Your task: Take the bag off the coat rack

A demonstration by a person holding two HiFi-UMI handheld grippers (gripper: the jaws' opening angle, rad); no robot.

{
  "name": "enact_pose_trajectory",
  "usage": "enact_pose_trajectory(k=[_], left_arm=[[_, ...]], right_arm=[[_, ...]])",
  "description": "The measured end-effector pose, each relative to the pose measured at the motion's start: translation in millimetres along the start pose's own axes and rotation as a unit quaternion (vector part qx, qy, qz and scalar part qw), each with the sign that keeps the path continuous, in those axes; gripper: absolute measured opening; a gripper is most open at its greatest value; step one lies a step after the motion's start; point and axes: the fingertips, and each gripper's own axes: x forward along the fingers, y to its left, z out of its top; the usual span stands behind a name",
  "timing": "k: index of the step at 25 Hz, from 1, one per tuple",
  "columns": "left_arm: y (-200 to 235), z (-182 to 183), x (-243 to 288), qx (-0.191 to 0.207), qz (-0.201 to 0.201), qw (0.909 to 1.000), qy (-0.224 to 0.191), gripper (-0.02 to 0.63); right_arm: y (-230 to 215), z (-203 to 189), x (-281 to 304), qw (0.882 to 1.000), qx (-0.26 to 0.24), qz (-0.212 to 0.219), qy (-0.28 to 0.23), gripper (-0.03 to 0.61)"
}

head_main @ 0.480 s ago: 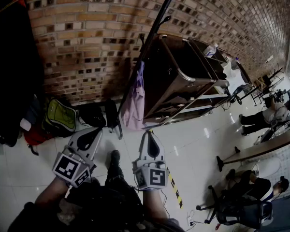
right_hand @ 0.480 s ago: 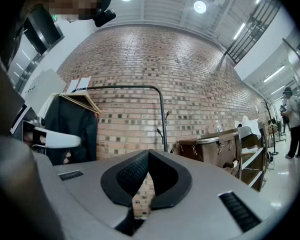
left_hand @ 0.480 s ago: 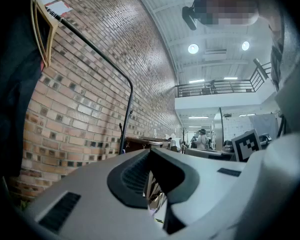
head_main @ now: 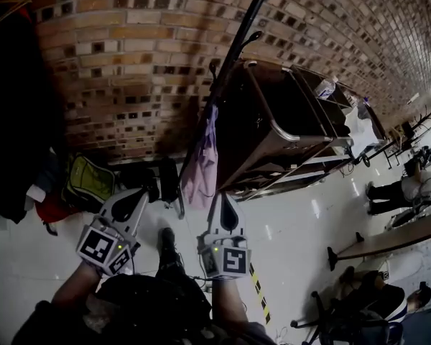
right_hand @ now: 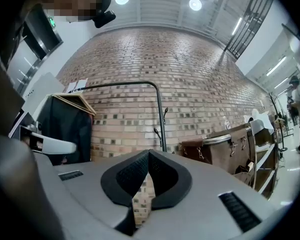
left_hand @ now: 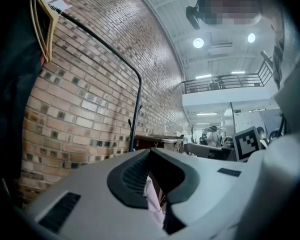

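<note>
A pale pink bag (head_main: 203,157) hangs low on the black coat rack (head_main: 233,49), which stands in front of the brick wall. My left gripper (head_main: 145,191) and right gripper (head_main: 223,197) are held side by side below the bag, short of it, pointing toward the rack. Both are shut with nothing between the jaws. In the left gripper view the gripper (left_hand: 150,151) points at the rack pole (left_hand: 138,109), and a strip of the pink bag (left_hand: 154,204) shows through the slot behind the tips. The right gripper (right_hand: 149,152) faces the pole (right_hand: 161,119) and the wall.
A brown cart (head_main: 273,121) stands right of the rack. A green backpack (head_main: 90,178) and a black bag (head_main: 140,172) lie by the wall, under dark clothes (head_main: 14,106) on hangers. To the right are a table (head_main: 388,239), a chair (head_main: 345,315) and people (head_main: 409,185).
The head view has shifted a little, so the rack, bag and cart sit slightly lower and further right. Both grippers stay shut and in nearly the same place.
</note>
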Motion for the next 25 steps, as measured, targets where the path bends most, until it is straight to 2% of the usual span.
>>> enact_pose_trajectory(k=[12, 16, 23, 25], left_arm=[[28.2, 2.4, 128.7, 0.007, 0.015, 0.9998, 0.009, 0.034], [37.8, -0.2, 164.1, -0.002, 0.023, 0.9996, 0.014, 0.034], [52.4, -3.7, 217.5, 0.004, 0.034, 0.9994, 0.011, 0.034], [56.7, -6.6, 230.1, 0.004, 0.037, 0.9993, 0.011, 0.034]], right_arm=[[-79.0, -20.6, 113.3, 1.000, 0.007, 0.019, 0.021, 0.023], [-99.1, -27.0, 144.1, 0.999, 0.012, 0.026, 0.031, 0.023], [-122.7, -55.5, 192.6, 0.996, 0.013, 0.049, 0.068, 0.024], [-123.9, -66.6, 205.7, 0.994, 0.017, 0.066, 0.083, 0.072]])
